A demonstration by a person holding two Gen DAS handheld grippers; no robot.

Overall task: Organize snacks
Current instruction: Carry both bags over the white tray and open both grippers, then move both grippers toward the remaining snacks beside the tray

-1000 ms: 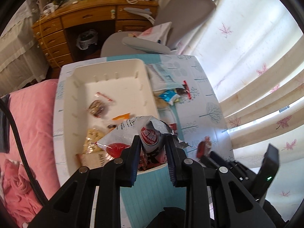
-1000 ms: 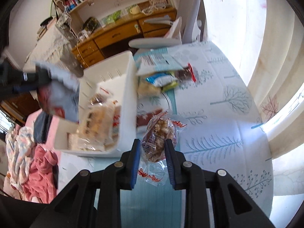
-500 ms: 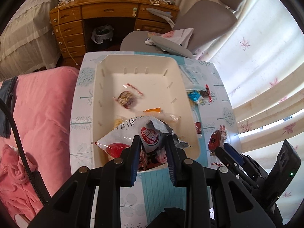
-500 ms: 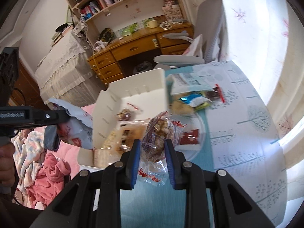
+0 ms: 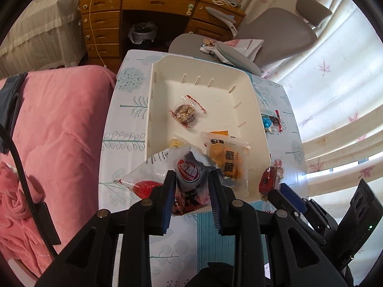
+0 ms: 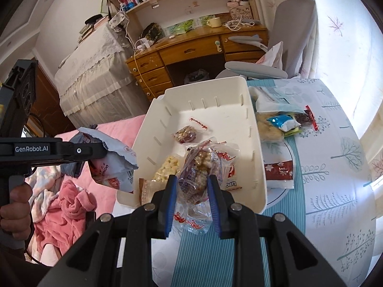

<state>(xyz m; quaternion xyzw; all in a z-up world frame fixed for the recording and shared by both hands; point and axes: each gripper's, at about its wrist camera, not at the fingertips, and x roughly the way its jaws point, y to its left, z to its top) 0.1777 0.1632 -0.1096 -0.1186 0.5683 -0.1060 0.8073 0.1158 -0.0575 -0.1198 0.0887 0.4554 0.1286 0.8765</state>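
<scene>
A white bin (image 5: 253, 119) (image 6: 259, 148) stands on the table and holds several snack packets, among them a round nut cake (image 5: 185, 116) (image 6: 185, 135). My left gripper (image 5: 191, 181) is shut on a white and red snack bag (image 5: 189, 171) and holds it above the bin's near left corner; the bag also shows in the right wrist view (image 6: 113, 165). My right gripper (image 6: 191, 183) is shut on a clear bag of brown snacks (image 6: 196, 174), held over the bin's near edge. It shows at the right in the left wrist view (image 5: 271, 179).
Loose snack packets (image 6: 282, 122) and a red packet (image 6: 278, 168) lie on the tablecloth right of the bin. A pink bed (image 5: 55, 131) is at the left. A grey chair (image 5: 270, 35) and a wooden desk (image 5: 148, 7) stand behind the table.
Both grippers have risen and moved left with their bags. The right gripper's bag has gone from beside the bin to over its near edge. More of the bin's inside shows.
</scene>
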